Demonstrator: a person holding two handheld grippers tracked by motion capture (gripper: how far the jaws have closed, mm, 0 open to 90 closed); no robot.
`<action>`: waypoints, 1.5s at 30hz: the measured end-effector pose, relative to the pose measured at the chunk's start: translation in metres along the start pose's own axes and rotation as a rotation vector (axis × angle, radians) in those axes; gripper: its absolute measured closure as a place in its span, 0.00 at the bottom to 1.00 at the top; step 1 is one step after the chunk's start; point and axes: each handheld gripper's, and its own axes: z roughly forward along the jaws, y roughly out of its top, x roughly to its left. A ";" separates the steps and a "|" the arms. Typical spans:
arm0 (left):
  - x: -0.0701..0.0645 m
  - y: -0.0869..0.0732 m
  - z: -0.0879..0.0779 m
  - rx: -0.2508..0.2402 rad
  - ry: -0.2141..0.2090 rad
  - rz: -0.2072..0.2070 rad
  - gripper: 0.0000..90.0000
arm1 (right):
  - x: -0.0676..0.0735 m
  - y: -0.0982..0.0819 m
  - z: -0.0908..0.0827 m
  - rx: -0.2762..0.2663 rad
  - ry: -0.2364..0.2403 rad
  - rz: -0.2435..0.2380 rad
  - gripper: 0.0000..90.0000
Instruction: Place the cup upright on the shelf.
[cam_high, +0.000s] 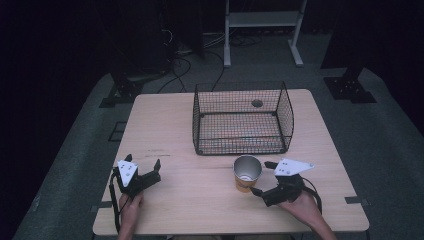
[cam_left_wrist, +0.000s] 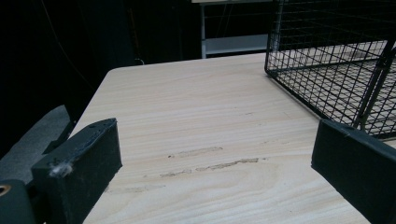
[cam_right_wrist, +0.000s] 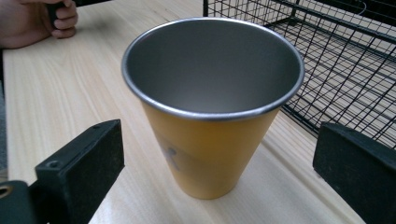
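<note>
An orange cup (cam_high: 247, 173) with a silver metal inside stands upright on the wooden table (cam_high: 170, 130), just in front of the black wire basket (cam_high: 242, 119). My right gripper (cam_high: 263, 178) is open at the cup's right side. In the right gripper view the cup (cam_right_wrist: 211, 102) stands between the two wide-apart jaws, touching neither. My left gripper (cam_high: 143, 167) rests open near the table's front left with nothing between its jaws. The left gripper view looks across bare table (cam_left_wrist: 196, 121) toward the basket's corner (cam_left_wrist: 336, 60).
The wire basket is empty and sits at the table's far middle. A white metal rack (cam_high: 262, 25) and cables lie on the floor beyond the table. The person's other hand (cam_right_wrist: 37, 21) shows at the top left of the right gripper view.
</note>
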 end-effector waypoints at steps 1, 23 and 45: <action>0.000 0.000 0.000 0.000 0.000 0.000 0.01 | 0.000 0.002 0.003 0.006 0.003 -0.001 0.02; 0.000 0.000 0.000 -0.001 -0.003 0.000 0.01 | -0.001 0.014 0.030 0.038 0.015 -0.008 0.02; 0.000 0.000 0.000 -0.001 -0.003 0.001 0.01 | -0.004 0.018 0.032 0.021 0.067 -0.007 0.14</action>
